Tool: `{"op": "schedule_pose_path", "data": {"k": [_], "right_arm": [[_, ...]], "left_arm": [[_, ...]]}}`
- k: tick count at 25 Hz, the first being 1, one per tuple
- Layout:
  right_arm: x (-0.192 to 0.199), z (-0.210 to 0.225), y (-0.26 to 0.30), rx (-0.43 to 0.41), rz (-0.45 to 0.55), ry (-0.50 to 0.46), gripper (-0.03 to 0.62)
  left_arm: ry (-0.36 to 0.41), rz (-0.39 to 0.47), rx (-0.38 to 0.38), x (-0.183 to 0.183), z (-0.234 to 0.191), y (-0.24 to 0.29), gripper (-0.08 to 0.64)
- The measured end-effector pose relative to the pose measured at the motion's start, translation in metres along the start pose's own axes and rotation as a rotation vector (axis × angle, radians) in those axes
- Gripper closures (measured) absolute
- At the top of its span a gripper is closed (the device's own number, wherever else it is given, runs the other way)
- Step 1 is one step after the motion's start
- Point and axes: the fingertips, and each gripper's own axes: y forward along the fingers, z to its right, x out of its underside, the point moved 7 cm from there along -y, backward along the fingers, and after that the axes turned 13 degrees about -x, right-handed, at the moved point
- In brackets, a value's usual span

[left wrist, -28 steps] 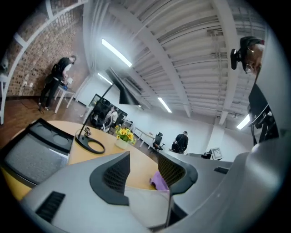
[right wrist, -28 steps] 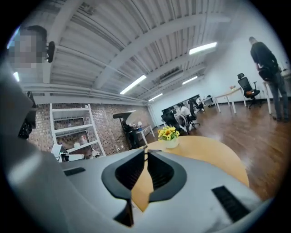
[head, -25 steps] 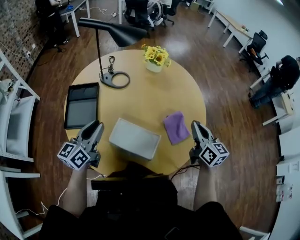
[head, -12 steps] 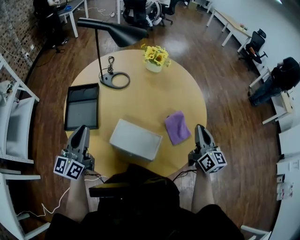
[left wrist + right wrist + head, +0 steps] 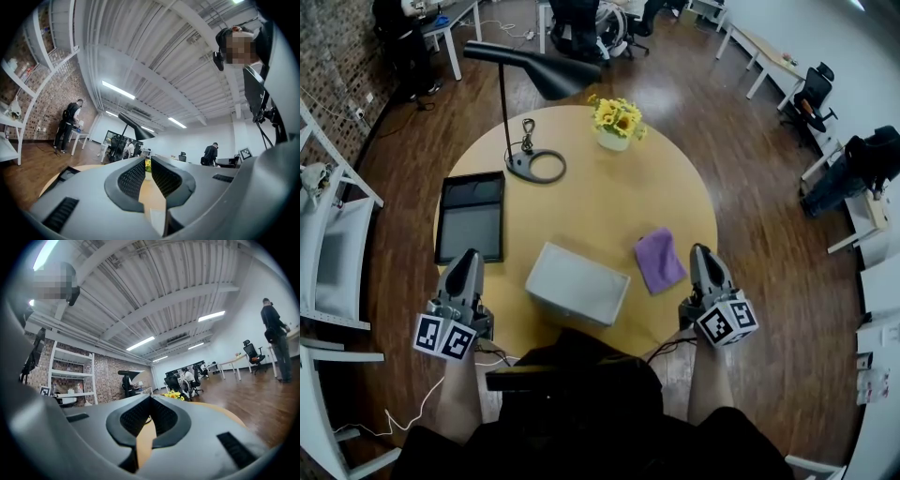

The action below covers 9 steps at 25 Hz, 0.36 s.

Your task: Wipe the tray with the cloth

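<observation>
Round counter carries the dark tray well apart from the purple cloth, and the left gripper, since drawn back, and the right gripper both show jaws pressed together, empty, so wiping seems idle.

One round tabletop carries one dark tray, one purple cloth, one grey box, one black lamp and one pot of yellow flowers. Two grippers show: the left hand-held gripper and the right hand-held gripper.
</observation>
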Motion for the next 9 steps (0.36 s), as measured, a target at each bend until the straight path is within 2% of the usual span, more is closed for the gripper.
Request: {"op": "schedule_pose_path", "data": {"k": [9], "right_arm": [[0.0056, -0.0032, -0.0006, -0.008, -0.011, 0.023, 0.591]], "left_arm": [[-0.007, 0.023, -0.036, -0.0058, -0.0040, -0.0075, 0.529]]}}
